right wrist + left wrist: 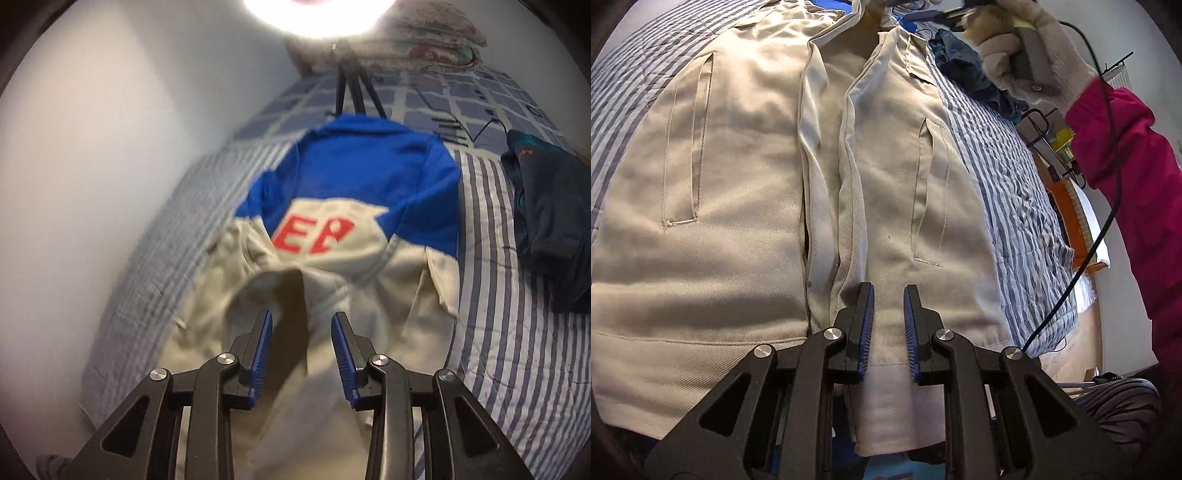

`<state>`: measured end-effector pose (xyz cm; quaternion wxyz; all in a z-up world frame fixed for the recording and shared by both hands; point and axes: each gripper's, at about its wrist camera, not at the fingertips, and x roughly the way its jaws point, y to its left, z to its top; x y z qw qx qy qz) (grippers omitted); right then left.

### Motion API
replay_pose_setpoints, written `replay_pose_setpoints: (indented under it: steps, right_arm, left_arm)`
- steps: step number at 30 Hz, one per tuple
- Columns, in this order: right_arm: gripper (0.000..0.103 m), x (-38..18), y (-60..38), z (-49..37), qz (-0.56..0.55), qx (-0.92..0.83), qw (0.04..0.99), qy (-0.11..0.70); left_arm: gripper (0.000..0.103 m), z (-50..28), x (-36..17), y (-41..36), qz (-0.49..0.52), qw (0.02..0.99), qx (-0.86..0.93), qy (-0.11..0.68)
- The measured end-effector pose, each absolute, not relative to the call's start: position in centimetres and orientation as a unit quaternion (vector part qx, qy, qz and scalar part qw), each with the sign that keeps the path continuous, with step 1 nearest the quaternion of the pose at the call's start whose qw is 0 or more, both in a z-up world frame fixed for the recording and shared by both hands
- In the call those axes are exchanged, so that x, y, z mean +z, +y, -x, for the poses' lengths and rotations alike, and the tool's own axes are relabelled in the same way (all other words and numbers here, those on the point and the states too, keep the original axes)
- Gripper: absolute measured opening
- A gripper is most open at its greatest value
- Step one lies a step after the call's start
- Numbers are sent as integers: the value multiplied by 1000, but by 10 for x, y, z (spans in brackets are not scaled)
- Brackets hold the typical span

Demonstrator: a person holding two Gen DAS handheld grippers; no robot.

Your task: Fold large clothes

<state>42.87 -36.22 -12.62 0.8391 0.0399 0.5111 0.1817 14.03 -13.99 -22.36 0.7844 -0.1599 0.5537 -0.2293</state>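
A beige jacket point(746, 229) lies front up on the striped bed cover point(1008, 192), with its placket parted and a welt pocket on each side. My left gripper point(888, 295) sits at the hem right of the placket, its jaws narrow and shut on the hem cloth. In the right wrist view the jacket point(369, 258) shows a blue yoke and red letters. My right gripper point(302, 320) hovers open above a raised beige fold that lies between the pads without being pressed. A gloved hand point(1008, 40) with a pink sleeve holds that gripper's handle.
A dark teal garment point(546, 221) lies on the bed to the right of the jacket. A black tripod point(351, 92) and a folded quilt point(424, 33) stand at the head end. A white wall point(92, 147) runs along the left. A black cable point(1108, 206) hangs beside the bed.
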Motion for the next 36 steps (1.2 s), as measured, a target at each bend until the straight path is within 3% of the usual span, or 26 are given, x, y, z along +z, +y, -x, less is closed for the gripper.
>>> replay_pose_setpoints:
  steps: [3,4,5,7,11,12,15,18,22,26,36]
  right_arm:
    - [42,-149,-347,-438,13,135,836,532]
    - [23,-158,-344,-442,37,111,832,543]
    - [11,-163,-346,-445,39,103,826,552]
    - [7,-153,-357,-439,-6,122,831,542]
    - [8,-147,-360,-445,-46,171,831,527]
    - [12,-154,-357,-449,-53,180,824,535]
    - [43,-186,-342,-462,-52,187,807,558]
    - [43,-187,-338,-455,-31,192,813,549]
    - [43,-149,-379,-438,-111,248,824,497]
    - [28,-128,-427,-441,-144,186,864,445]
    - [19,-165,-430,-516,-77,98,876,465]
  left_arm:
    - [15,-139,-224,-140,157,785,-230,554]
    - [15,-139,-224,-140,157,785,-231,554]
    - [15,-139,-224,-140,158,784,-232,554]
    - [15,-139,-224,-139,160,783,-235,553]
    - [15,-138,-226,-138,160,782,-237,553]
    - [15,-138,-226,-138,160,782,-237,553]
    - [15,-140,-227,-139,161,781,-238,554]
    - [15,-140,-228,-137,165,780,-239,554]
    - [15,-140,-228,-136,165,780,-242,553]
    - [15,-140,-229,-134,169,780,-242,552]
    - [15,-138,-233,-136,158,785,-250,545]
